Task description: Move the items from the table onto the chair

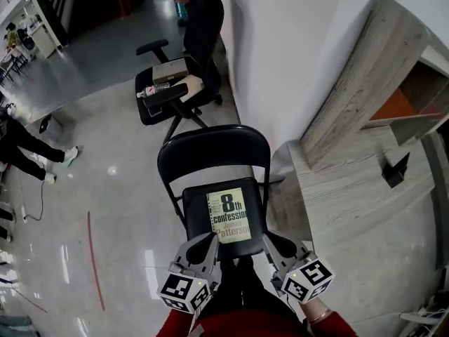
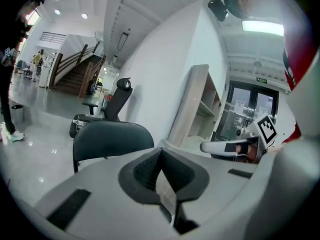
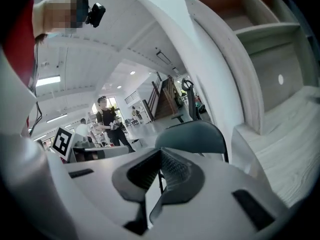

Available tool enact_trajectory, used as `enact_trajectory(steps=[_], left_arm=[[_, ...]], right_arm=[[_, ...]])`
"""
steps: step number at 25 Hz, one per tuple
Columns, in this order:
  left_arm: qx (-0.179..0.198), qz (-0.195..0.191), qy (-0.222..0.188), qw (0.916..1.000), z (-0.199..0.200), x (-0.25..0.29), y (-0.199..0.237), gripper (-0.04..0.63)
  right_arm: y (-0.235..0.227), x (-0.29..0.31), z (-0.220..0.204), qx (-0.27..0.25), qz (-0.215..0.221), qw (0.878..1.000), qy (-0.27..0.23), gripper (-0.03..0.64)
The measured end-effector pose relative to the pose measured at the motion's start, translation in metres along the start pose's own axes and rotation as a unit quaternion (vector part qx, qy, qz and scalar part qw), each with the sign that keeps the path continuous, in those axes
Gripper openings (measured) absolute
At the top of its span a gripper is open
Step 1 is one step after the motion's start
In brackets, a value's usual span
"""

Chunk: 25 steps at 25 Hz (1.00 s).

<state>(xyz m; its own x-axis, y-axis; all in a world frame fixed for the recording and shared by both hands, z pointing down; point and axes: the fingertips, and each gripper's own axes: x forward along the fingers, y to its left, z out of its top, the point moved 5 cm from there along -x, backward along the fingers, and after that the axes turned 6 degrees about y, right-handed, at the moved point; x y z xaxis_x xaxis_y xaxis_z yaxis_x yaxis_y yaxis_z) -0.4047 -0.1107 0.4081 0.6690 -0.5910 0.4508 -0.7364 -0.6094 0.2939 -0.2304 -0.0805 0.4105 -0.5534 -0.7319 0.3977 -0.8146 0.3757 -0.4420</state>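
Lying flat and cover up on the seat of the black folding chair (image 1: 210, 142), the book (image 1: 229, 215) sits just ahead of both tools. The left gripper (image 1: 210, 239) and the right gripper (image 1: 269, 239) flank its near corners, each with jaws pressed together on nothing. The wooden table (image 1: 365, 188) stands to the chair's right.

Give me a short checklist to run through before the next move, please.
1. Left gripper shut and empty: ok.
2. Right gripper shut and empty: ok.
3. The cream-and-black paperback book lies flat on the seat of the black folding chair: ok.
4. The pale wooden table cleared: not ok, a small black object sits on it.
5. Seat room beside the book for that object: cannot tell.
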Motion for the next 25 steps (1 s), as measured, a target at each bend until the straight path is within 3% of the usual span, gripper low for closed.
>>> enact_trajectory(steps=[8, 25], left_arm=[[0.007, 0.011, -0.020, 0.9997, 0.010, -0.025, -0.018, 0.009], [0.000, 0.025, -0.024, 0.9994, -0.002, -0.045, -0.012, 0.008]], right_arm=[[0.020, -0.026, 0.003, 0.007, -0.014, 1.000, -0.020, 0.014], [0.032, -0.016, 0.006, -0.013, 0.002, 1.000, -0.026, 0.015]])
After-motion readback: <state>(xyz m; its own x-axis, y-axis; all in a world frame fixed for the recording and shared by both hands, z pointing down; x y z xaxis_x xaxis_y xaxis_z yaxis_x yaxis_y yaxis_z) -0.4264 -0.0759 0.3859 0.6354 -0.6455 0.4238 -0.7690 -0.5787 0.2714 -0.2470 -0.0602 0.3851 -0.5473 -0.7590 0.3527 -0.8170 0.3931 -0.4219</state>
